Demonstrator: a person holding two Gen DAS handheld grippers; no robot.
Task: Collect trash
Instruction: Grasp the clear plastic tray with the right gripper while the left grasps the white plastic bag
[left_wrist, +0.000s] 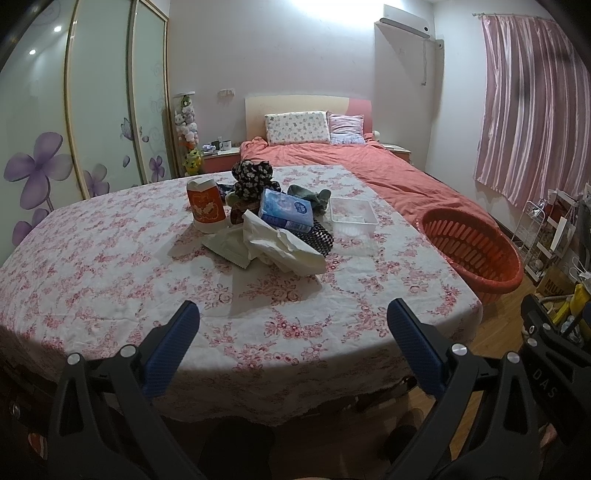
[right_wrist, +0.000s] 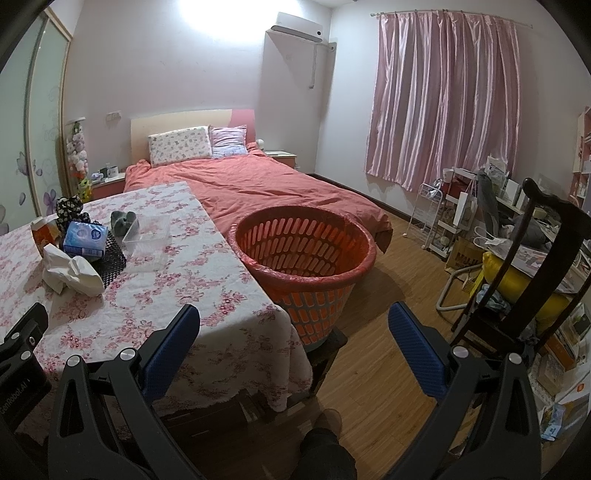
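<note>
A pile of litter lies mid-table on the floral cloth: crumpled white tissue (left_wrist: 280, 245) (right_wrist: 70, 275), a flat white wrapper (left_wrist: 227, 245), a blue tissue pack (left_wrist: 284, 210) (right_wrist: 85, 238), an orange paper cup (left_wrist: 205, 205) and a clear plastic tray (left_wrist: 354, 211) (right_wrist: 147, 229). An orange slotted basket (left_wrist: 471, 249) (right_wrist: 306, 254) stands off the table's right edge. My left gripper (left_wrist: 291, 317) hangs open over the near table edge, well short of the pile. My right gripper (right_wrist: 293, 321) is open too, facing the basket, holding nothing.
A black floral cloth bundle (left_wrist: 253, 177) and a grey-green rag (left_wrist: 310, 195) sit behind the pile. A red bed (right_wrist: 258, 184) lies beyond the table. Dark wooden chair (right_wrist: 532, 266), a white rack (right_wrist: 432, 218) and clutter crowd the right side. Wooden floor (right_wrist: 388, 295) lies between.
</note>
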